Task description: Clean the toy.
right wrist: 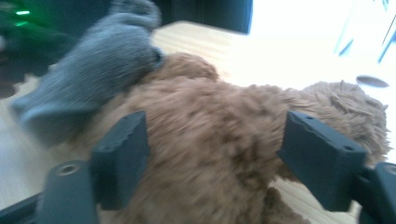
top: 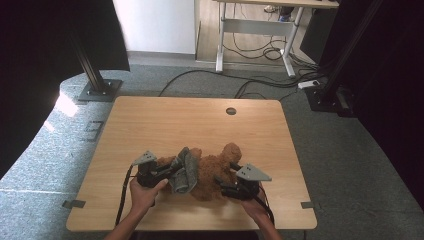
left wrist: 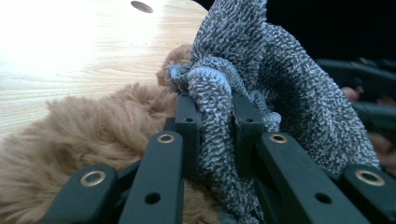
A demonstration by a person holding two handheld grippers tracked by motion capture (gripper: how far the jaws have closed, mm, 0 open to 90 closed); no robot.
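A brown plush toy [top: 216,170] lies on the near middle of the wooden table [top: 165,120]. A grey knitted cloth [top: 184,174] is draped over the toy's left side. My left gripper [top: 172,170] comes in from the left and is shut on a fold of that grey cloth [left wrist: 261,70], just above the plush toy [left wrist: 84,135]; its jaws [left wrist: 215,105] pinch the fabric tightly. My right gripper [top: 222,184] sits at the toy's right side. In its own view the right gripper [right wrist: 217,126] is open wide, with the plush toy [right wrist: 219,154] between the jaws and the cloth [right wrist: 93,74] behind.
A round cable hole [top: 230,111] marks the table's far edge. On the floor beyond are a black stand base [top: 100,90], loose cables [top: 260,82] and a white desk frame [top: 220,45]. A second stand base [top: 325,97] sits at the far right.
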